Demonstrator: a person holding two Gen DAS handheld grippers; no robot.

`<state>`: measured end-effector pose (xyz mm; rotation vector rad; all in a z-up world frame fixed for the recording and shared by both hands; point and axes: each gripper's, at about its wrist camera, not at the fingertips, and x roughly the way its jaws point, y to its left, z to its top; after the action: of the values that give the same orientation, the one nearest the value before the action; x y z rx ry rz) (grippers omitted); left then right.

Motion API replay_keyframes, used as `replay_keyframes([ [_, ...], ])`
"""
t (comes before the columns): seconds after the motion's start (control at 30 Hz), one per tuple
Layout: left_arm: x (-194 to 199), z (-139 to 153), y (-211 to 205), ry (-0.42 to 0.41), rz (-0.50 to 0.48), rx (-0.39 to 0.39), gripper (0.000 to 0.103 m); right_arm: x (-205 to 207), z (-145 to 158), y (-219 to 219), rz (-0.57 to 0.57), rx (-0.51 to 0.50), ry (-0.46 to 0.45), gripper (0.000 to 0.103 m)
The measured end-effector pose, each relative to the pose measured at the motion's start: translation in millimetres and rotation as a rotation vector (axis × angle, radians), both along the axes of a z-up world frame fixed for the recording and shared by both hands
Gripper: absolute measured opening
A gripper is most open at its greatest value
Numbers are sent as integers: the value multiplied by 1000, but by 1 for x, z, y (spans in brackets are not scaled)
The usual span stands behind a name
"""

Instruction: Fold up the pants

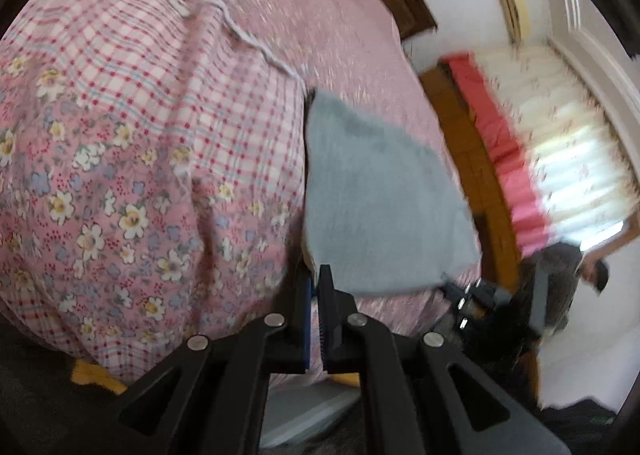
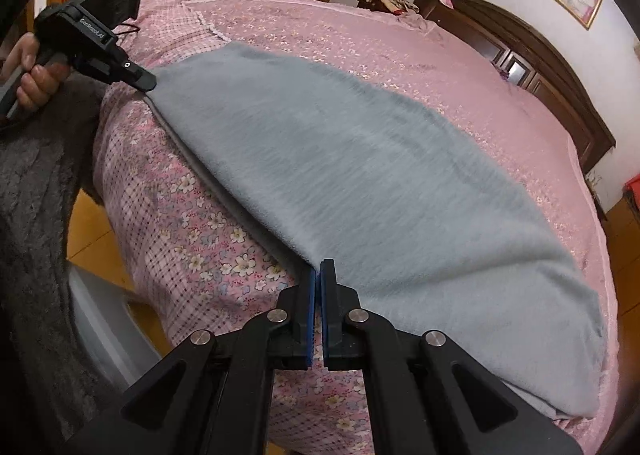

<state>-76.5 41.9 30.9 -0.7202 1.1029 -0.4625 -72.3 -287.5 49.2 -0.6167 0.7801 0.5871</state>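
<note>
**Both tongs clenched along the near edge of the grey pants**

The left tongs [image 2: 146, 81], seen from the right wrist camera at ten o'clock, were clamped on one end of the grey pants [image 2: 360, 183], a hand [image 2: 34, 71] gripping their handle. The left wrist view was blurred, yet its jaws stood shut at the cloth's near corner. The pants lay flat on the pink bed [image 2: 460, 67], their long axis running from ten o'clock down toward five o'clock. The right tongs [image 2: 318, 275] were clenched on the pants' near edge at twelve o'clock, right at the fingertips; whether cloth sat between the pads I could not tell. Each hand held its own end, so neither seemed nearer. The far bed surface looked clear for a fold; the dark headboard [image 2: 560, 95] stood well apart.
</note>
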Motion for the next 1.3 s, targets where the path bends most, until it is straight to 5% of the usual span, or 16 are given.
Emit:
replay_keyframes([
  [0.23, -4, 28, 16, -107, 56, 26, 3, 3, 5, -14, -51, 99, 73, 3],
  [0.37, 2, 59, -29, -202, -49, 41, 7, -1, 7, -25, -93, 179, 123, 10],
  [0.4, 7, 63, -49, -214, -98, 51, 16, -4, 11, -34, -120, 206, 123, 12],
  [0.47, 22, 62, -97, -223, -231, 76, 35, -9, 26, -72, -260, 331, 70, 31],
  [0.6, 54, 33, -164, -174, -404, 293, 28, -5, 49, -192, -658, 635, -3, 47],
  [0.67, 61, 26, -166, -145, -404, 274, 28, 1, 45, -266, -911, 742, 6, 51],
  [0.77, 65, 16, -144, -63, -321, 199, 8, 14, 24, -345, -1115, 932, 76, 51],
  [0.83, 61, 10, -134, -45, -273, 159, 3, 23, 13, -371, -1130, 1051, 93, 50],
  [0.9, 51, 2, -130, -42, -236, 123, 3, 34, 8, -383, -1121, 1135, 104, 29],
  [0.93, 48, 0, -130, -43, -224, 115, 3, 38, 9, -384, -1109, 1146, 99, 4],
  [1.1, 45, 2, -129, -48, -213, 134, 3, 31, 36, -392, -1087, 1086, -68, 3],
  [1.2, 39, 0, -129, -39, -211, 131, 3, 26, 31, -402, -1112, 1152, -44, 3],
  [1.3, 37, -4, -115, -30, -202, 114, 3, 40, 20, -390, -1128, 1011, 27, 4],
])
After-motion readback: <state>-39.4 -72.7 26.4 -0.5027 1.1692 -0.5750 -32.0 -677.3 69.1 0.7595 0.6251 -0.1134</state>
